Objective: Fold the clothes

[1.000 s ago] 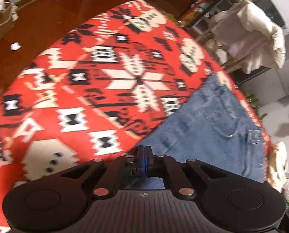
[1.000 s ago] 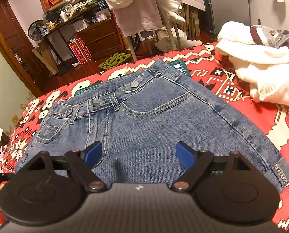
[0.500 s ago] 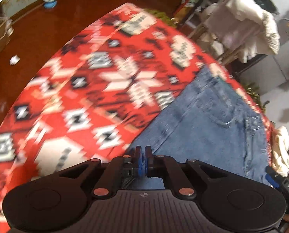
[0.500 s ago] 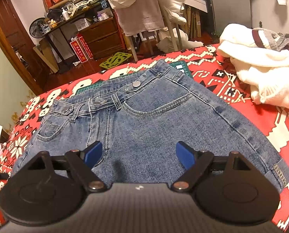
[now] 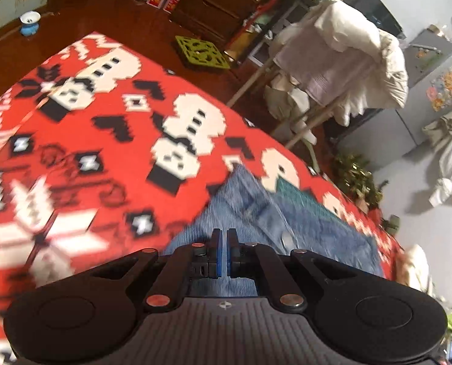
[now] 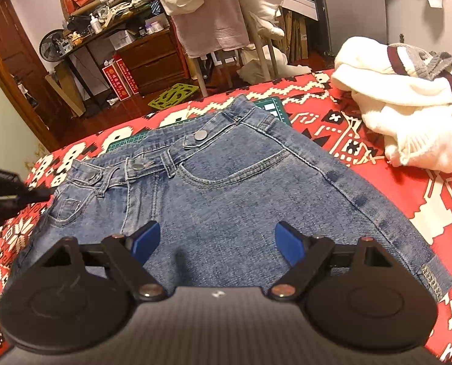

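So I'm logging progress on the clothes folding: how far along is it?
Early. Done: the denim shorts lie spread flat on the red patterned blanket. In hand: left gripper is shut over their edge, grip unclear; right gripper is open above them. Left: every fold, plus the heaped white sweater.

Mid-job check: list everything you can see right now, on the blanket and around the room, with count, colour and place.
jeans: one, blue, flat on the blanket, waistband away from the right gripper
blanket: one, red with white and black pattern, under the jeans
sweater pile: one, white with maroon and grey bands, on the blanket right of the jeans
mat: one, green, edge showing under the waistband
chair: one, draped with white and pink laundry, beyond the blanket
grid tile: one, lime green, on the floor
dresser: one, brown, by the wall
fan: one, black, far left
left gripper: shut, over the jeans edge
right gripper: open, above the jeans
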Action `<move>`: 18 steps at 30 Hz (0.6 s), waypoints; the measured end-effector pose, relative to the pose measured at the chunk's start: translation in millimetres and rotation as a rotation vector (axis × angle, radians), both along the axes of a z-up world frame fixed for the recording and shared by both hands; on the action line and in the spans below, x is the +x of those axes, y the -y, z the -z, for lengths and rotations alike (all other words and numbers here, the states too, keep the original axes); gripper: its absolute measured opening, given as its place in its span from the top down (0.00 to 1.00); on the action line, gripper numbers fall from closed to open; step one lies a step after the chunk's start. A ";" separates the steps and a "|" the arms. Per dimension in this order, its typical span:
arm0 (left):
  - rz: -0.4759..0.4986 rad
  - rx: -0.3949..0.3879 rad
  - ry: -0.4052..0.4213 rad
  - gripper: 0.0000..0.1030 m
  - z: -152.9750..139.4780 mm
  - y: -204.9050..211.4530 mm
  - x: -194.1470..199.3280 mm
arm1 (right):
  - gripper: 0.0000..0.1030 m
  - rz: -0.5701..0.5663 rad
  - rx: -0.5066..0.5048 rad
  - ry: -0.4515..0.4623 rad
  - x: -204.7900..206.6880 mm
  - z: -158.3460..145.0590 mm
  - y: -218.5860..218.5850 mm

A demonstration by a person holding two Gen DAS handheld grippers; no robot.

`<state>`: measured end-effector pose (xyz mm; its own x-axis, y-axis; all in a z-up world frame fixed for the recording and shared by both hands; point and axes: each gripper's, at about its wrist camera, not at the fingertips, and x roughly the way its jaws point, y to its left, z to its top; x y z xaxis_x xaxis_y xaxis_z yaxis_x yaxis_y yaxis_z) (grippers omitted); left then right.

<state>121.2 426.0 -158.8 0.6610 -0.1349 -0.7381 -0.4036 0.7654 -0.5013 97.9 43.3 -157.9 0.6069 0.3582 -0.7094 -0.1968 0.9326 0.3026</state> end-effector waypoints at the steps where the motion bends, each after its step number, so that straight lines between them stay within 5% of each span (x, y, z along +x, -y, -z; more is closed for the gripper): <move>1: -0.008 0.004 -0.004 0.98 2.1 -1.3 5.9 | 0.17 0.001 0.002 -0.002 0.7 0.6 0.5; 14: -0.059 -0.030 0.022 1.00 5.0 -11.9 32.4 | 0.17 0.004 0.010 -0.008 2.8 2.1 -0.3; 18: -0.025 0.015 0.003 1.00 3.4 -2.8 50.4 | 0.17 0.004 0.009 -0.010 3.3 2.8 0.1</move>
<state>171.6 428.8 -162.1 0.6663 -0.1072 -0.7379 -0.4213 0.7624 -0.4912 101.2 43.2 -160.7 0.6013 0.3616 -0.7125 -0.1895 0.9308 0.3125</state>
